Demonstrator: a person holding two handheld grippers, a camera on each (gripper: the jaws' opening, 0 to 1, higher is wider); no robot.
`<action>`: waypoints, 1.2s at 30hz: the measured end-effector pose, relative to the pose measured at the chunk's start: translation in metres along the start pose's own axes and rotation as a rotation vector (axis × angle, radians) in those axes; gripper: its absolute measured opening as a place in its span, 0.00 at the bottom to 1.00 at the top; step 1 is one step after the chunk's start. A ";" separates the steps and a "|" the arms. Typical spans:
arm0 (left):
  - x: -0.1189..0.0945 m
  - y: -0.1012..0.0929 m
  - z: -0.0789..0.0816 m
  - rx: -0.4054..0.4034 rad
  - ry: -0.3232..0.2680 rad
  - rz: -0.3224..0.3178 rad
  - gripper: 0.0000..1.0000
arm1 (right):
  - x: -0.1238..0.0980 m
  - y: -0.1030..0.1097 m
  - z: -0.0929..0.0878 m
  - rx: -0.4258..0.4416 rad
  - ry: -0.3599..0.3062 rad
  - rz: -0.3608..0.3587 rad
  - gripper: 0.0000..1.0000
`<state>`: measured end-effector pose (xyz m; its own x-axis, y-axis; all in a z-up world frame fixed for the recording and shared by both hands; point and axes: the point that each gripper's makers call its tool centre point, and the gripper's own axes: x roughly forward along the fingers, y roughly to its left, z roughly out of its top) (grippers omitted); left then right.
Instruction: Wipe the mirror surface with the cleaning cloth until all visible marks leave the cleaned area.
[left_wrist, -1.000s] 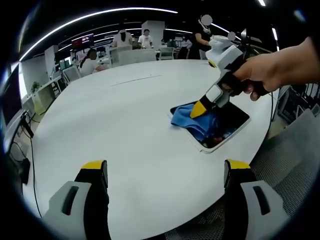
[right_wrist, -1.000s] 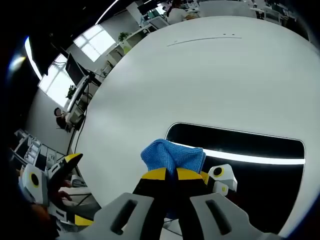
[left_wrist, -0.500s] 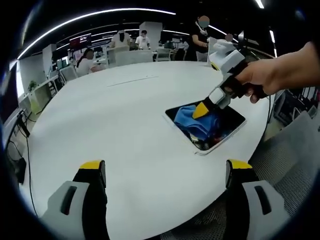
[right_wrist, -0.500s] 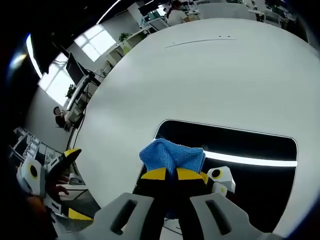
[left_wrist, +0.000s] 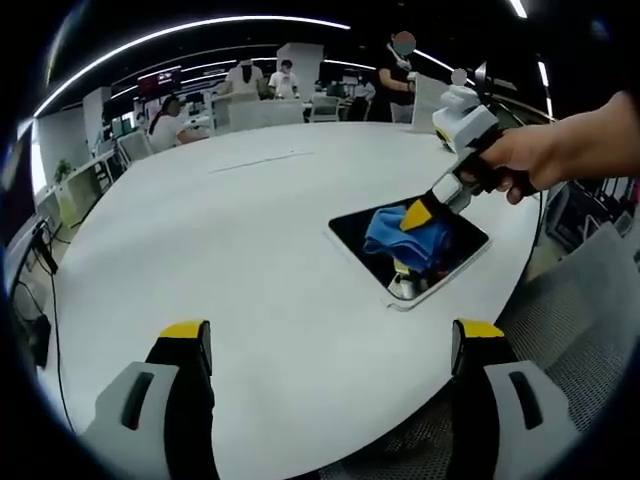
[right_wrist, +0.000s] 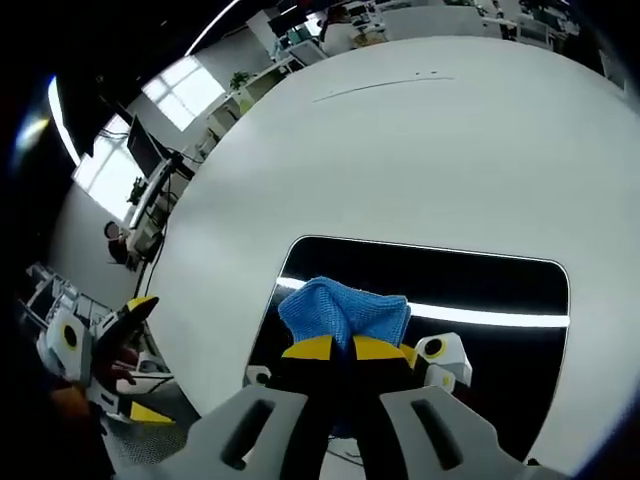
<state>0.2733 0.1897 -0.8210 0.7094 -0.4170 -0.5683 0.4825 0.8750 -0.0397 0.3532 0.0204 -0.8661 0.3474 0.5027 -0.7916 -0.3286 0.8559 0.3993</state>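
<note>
A rectangular mirror (left_wrist: 352, 229) (right_wrist: 480, 275) lies flat on the white table (left_wrist: 230, 240), reflecting the dark ceiling and a light strip. The blue cleaning cloth (left_wrist: 392, 230) (right_wrist: 345, 310) is pressed on the mirror, with my right gripper (right_wrist: 337, 347) shut on it; a hand holds that gripper (left_wrist: 417, 215) in the left gripper view. In the right gripper view the cloth sits over the mirror's near left part. My left gripper (left_wrist: 330, 335) hovers open over the table's near edge, apart from the mirror, nothing between its fingers (left_wrist: 186, 345).
The round white table (right_wrist: 400, 150) has wide bare room left of and beyond the mirror. A grey chair (left_wrist: 590, 300) stands to the right in the left gripper view. Desks, monitors and several people (left_wrist: 245, 75) are in the office behind. My left gripper (right_wrist: 95, 345) appears at the right gripper view's left edge.
The right gripper has dragged the cloth across the mirror from its left edge toward the middle, uncovering the left part of the glass. The left gripper stays about where it was.
</note>
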 end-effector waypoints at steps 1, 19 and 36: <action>0.000 0.000 0.000 0.000 0.000 0.000 0.99 | 0.000 -0.001 0.000 -0.001 0.000 -0.001 0.00; 0.000 -0.001 0.000 0.006 -0.001 -0.002 0.99 | -0.016 -0.033 -0.004 0.003 -0.018 -0.028 0.00; 0.000 0.000 -0.001 0.002 0.000 0.000 0.99 | -0.032 -0.057 -0.006 0.008 -0.029 -0.040 0.00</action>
<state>0.2723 0.1897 -0.8215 0.7094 -0.4168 -0.5683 0.4836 0.8745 -0.0377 0.3554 -0.0453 -0.8666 0.3856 0.4713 -0.7932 -0.3070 0.8763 0.3713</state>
